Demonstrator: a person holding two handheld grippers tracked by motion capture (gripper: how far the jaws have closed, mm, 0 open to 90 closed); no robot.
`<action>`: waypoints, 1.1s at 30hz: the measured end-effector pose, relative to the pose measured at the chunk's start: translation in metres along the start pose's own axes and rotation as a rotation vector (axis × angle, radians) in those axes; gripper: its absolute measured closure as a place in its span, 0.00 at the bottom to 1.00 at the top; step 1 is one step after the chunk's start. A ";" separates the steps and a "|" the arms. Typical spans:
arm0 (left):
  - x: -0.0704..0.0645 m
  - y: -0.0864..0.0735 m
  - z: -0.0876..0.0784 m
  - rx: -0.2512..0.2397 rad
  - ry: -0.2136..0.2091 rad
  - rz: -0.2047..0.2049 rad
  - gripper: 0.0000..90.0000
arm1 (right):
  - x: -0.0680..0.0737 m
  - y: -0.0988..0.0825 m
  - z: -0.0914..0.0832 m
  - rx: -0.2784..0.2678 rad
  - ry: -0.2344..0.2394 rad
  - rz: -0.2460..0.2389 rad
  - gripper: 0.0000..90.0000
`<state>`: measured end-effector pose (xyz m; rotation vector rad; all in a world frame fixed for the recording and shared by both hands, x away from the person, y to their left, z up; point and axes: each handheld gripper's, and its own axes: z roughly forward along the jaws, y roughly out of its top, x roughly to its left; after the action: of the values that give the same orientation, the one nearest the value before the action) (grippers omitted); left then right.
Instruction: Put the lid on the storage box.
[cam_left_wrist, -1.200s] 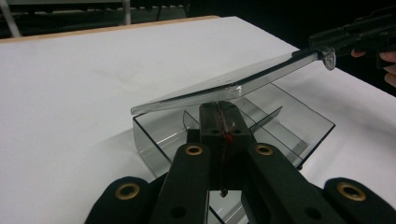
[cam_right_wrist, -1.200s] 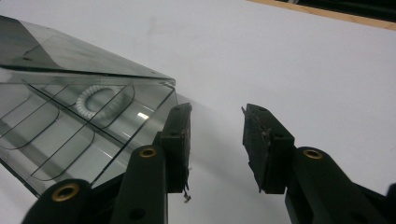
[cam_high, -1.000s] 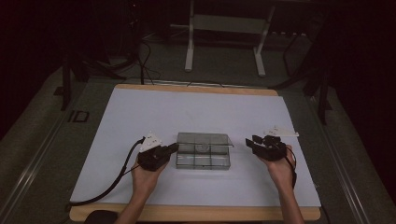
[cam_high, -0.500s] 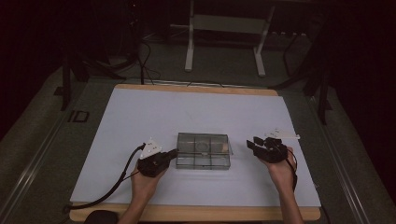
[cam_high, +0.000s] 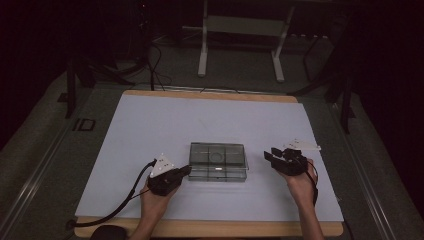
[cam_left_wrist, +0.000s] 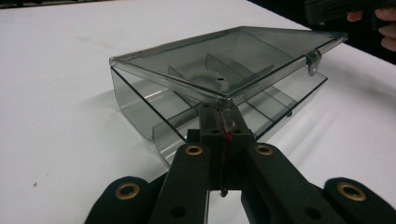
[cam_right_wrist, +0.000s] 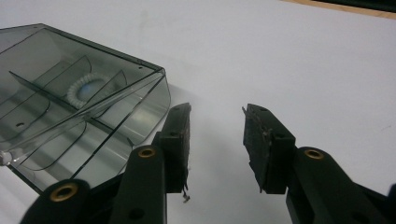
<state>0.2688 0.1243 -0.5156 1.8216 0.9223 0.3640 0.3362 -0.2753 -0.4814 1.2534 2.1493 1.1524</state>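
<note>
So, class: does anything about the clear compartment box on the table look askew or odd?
Yes. The box's lid sits tilted, raised off the box at one corner where the shut left gripper meets its edge. Nothing looks spilled or broken.

The left gripper (cam_high: 186, 171) lies low and level, jaws pressed together (nothing of a gap between them). The right gripper (cam_high: 270, 156), its wrist raised a little, holds its jaws apart, nothing between them.

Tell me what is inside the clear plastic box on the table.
Inside the box, thin dividers form compartments, and one holds a small white ring. The other compartments look empty, though glare on the lid hides some corners.
</note>
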 end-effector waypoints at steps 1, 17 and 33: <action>0.000 -0.001 0.000 0.002 0.000 -0.001 1.00 | 0.000 0.000 0.000 0.000 0.001 0.000 0.68; -0.005 -0.014 -0.004 0.020 0.003 0.001 1.00 | 0.000 -0.003 -0.001 0.000 0.001 0.001 0.68; -0.007 -0.022 -0.003 0.046 0.012 0.000 1.00 | 0.000 -0.007 0.001 0.000 0.006 0.011 0.68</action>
<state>0.2537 0.1252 -0.5325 1.8631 0.9460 0.3570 0.3332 -0.2766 -0.4872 1.2647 2.1496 1.1619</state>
